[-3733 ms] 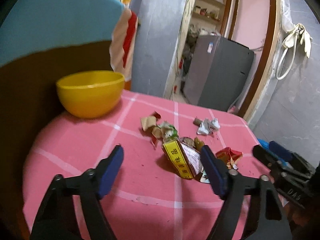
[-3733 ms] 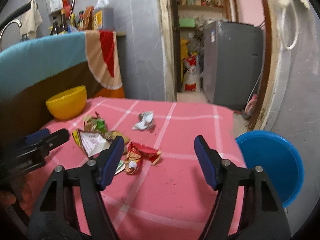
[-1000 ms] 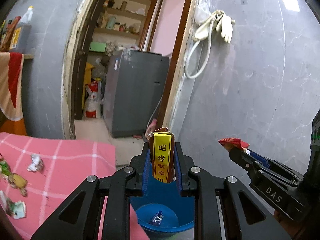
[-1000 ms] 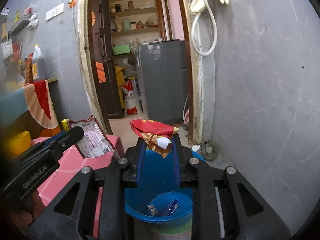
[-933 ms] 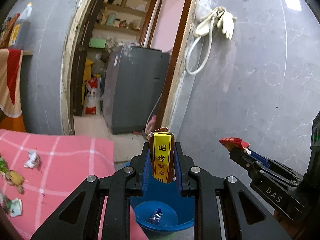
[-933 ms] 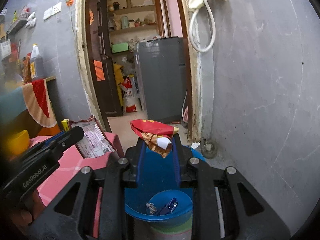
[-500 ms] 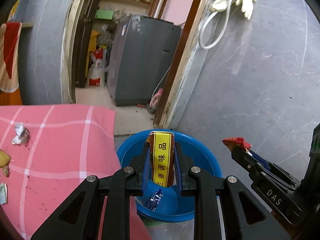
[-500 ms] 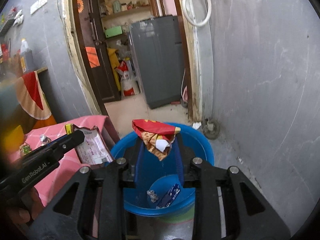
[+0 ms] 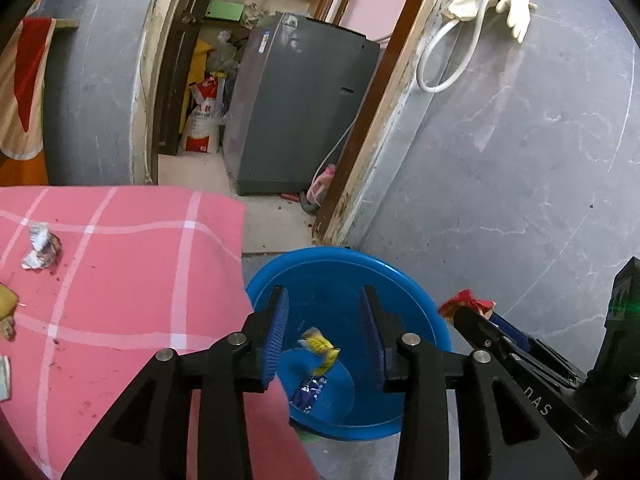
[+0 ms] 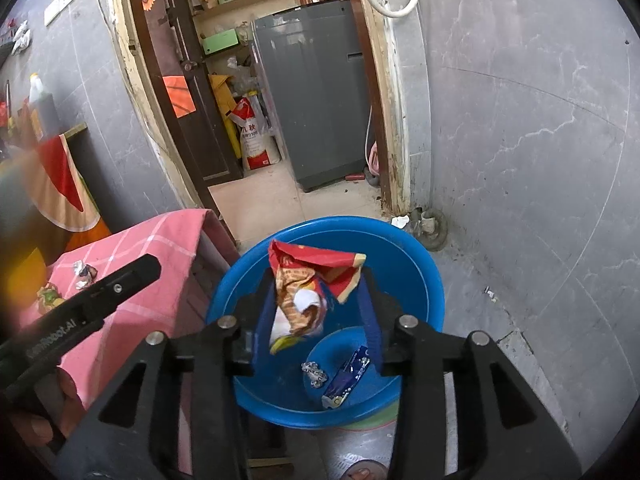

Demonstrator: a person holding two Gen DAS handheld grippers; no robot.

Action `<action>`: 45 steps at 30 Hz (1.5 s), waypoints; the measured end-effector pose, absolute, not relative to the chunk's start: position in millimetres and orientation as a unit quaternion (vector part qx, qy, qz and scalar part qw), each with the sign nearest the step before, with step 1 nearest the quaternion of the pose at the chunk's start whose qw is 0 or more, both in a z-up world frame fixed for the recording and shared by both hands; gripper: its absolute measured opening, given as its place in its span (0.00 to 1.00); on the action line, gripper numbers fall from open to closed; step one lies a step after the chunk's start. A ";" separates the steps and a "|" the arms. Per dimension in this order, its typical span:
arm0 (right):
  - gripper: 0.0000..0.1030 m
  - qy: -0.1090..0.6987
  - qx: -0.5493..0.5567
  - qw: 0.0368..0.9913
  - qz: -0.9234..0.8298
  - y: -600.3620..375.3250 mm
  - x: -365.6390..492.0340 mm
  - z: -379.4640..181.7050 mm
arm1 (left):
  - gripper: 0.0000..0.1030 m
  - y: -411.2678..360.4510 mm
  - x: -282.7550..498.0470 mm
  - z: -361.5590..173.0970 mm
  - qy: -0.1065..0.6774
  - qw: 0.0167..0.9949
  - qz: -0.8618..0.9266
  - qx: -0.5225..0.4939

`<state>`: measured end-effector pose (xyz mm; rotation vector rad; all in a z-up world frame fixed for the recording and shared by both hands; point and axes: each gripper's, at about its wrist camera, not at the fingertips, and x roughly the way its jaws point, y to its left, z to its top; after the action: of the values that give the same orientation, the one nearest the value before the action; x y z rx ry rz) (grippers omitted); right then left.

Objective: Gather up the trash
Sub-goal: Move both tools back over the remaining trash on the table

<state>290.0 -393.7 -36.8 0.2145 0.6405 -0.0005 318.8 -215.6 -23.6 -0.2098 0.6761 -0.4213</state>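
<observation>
Over blue basin [image 9: 420, 312]: both grippers' fingers opening, yellow wrapper [image 9: 320, 350] falling free, red wrapper [image 10: 308, 292] between right's.

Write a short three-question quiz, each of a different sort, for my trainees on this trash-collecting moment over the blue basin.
1. True or false: the yellow wrapper is clear of the left gripper and falling into the blue basin.
2. Which wrapper sits between the fingers of the right gripper? A. green B. red C. silver
3. Fill in: the crumpled scrap yet to be collected lies on the ___ checked cloth.

Key: 1 true; 2 B, the red wrapper, as those fingers open; 3 pink.
</observation>
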 end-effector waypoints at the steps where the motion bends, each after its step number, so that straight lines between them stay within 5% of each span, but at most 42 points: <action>1: 0.41 0.313 0.105 0.944 -0.001 -392.9 289.8 -35.4 | 0.36 -214.1 316.6 -21.7 0.325 0.918 -0.204 -0.102; 11: 0.56 0.283 0.101 0.954 0.001 -380.1 275.5 -13.1 | 0.57 -180.5 285.5 9.6 0.269 0.940 -0.184 -0.101; 19: 0.85 0.213 0.088 0.973 0.003 -356.9 247.2 24.8 | 0.97 -139.1 256.6 30.6 0.216 0.960 -0.135 -0.115; 26: 0.99 0.146 0.073 0.986 0.017 -323.4 221.3 49.7 | 0.98 -98.9 226.9 47.4 0.172 0.975 -0.097 -0.098; 45: 1.00 0.059 0.058 0.993 0.089 -215.3 173.2 71.6 | 0.98 8.4 146.7 65.2 0.096 0.993 0.007 -0.065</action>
<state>173.2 -215.3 71.6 0.1169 0.1176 0.1792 146.7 8.4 65.2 -0.1293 0.1933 0.0141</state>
